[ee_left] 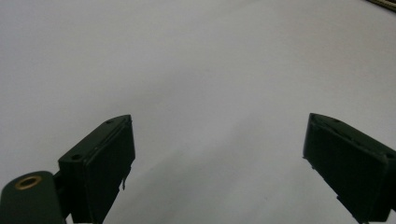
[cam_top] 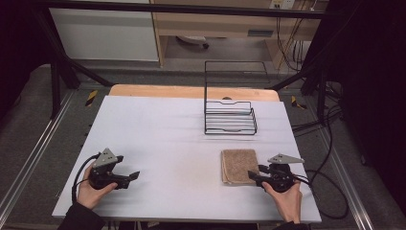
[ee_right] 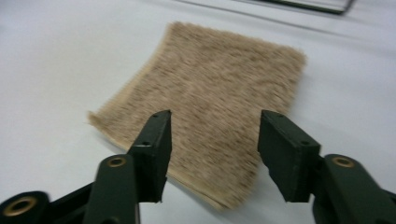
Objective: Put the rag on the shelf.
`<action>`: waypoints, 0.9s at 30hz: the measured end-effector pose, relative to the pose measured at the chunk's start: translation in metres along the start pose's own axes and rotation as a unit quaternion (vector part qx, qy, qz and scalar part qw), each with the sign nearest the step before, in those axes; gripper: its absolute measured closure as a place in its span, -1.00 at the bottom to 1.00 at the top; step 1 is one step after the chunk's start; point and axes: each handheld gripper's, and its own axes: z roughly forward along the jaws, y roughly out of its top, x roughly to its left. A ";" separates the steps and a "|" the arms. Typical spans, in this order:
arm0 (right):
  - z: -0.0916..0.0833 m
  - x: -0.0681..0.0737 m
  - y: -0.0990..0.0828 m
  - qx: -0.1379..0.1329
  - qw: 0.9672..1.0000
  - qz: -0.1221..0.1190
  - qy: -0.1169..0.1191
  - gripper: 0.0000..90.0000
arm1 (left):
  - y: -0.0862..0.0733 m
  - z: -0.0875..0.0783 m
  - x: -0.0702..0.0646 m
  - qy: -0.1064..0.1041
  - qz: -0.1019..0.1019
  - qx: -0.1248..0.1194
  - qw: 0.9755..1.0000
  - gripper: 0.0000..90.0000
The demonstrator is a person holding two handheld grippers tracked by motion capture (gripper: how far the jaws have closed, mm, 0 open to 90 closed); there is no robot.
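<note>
Black wire rack (cam_top: pixel 230 117) empty; right hand-held gripper (ee_right: pixel 214 140) parted over tan towel (ee_right: pixel 219 107), gripping nothing; left hand-held gripper (ee_left: pixel 219 154) wide apart, empty

The work surface is a table (cam_top: pixel 158 143) covered by a white sheet, with a wooden edge exposed at the far side. A folded tan towel (cam_top: pixel 239 166) is laid flat on the right near portion. A black wire rack (cam_top: pixel 230 115) is placed upright beyond it.

Towel (ee_right: pixel 219 93) nap blurred (near edge)
</note>
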 end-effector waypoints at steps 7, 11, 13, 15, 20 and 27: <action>0.014 -0.002 0.010 0.000 0.999 -0.033 -0.012 -0.21 | 0.000 0.001 0.000 0.001 -0.001 0.001 1.000 -0.80; 0.022 -0.013 0.018 -0.017 0.999 -0.029 -0.027 -0.18 | 0.000 0.002 -0.001 0.000 0.000 0.003 1.000 -0.80; 0.031 -0.025 0.024 -0.017 0.999 -0.021 -0.033 -0.11 | 0.000 0.003 -0.001 -0.001 0.001 0.004 1.000 -0.81; 0.038 -0.033 0.027 -0.012 0.999 -0.014 -0.031 -0.07 | 0.001 0.003 -0.001 -0.001 -0.001 0.003 1.000 -0.81; 0.049 -0.045 0.032 -0.001 1.000 -0.006 -0.021 0.10 | 0.001 0.005 -0.001 -0.002 -0.004 0.005 1.000 -0.82; 0.060 -0.061 0.038 0.019 1.000 0.008 -0.004 0.36 | 0.002 0.009 -0.002 -0.005 -0.011 0.008 1.000 -0.82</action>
